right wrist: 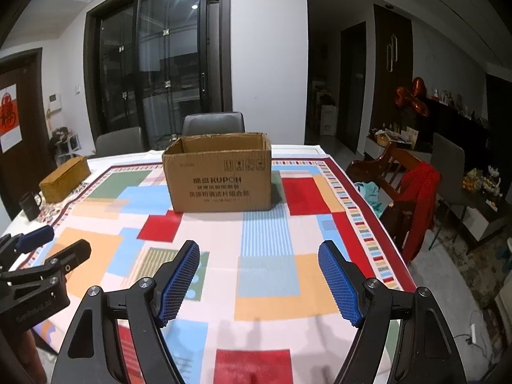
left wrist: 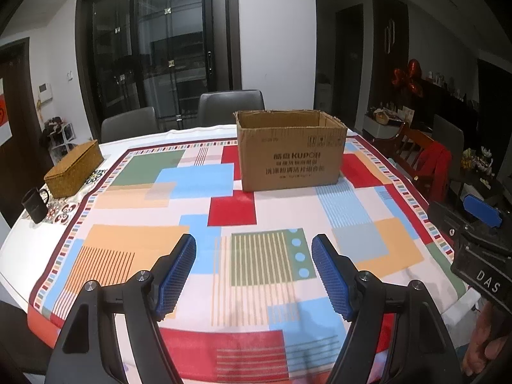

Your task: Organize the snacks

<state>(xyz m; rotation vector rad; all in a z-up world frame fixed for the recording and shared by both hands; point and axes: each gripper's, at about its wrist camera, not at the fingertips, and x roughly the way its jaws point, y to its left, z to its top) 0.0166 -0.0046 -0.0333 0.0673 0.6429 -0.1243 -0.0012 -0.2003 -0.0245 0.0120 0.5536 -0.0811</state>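
An open brown cardboard box (left wrist: pixel 291 150) (right wrist: pixel 220 176) stands on the far half of the table, its flaps up and its inside hidden from both views. No snacks show anywhere. My left gripper (left wrist: pixel 254 249) hovers over the near part of the patterned cloth, open, with nothing between its blue pads. My right gripper (right wrist: pixel 259 254) hangs likewise open and empty, to the right of the left one. Each gripper shows at the edge of the other's view: the right gripper (left wrist: pixel 480 211) and the left gripper (right wrist: pixel 48 243).
A colourful patchwork tablecloth (left wrist: pixel 230 204) covers the table. A woven lidded basket (left wrist: pixel 75 169) and a black mug (left wrist: pixel 35 204) sit at the far left. Grey chairs (left wrist: pixel 230 105) stand behind the table, and a wooden chair with a red garment (right wrist: pixel 419 198) stands on the right.
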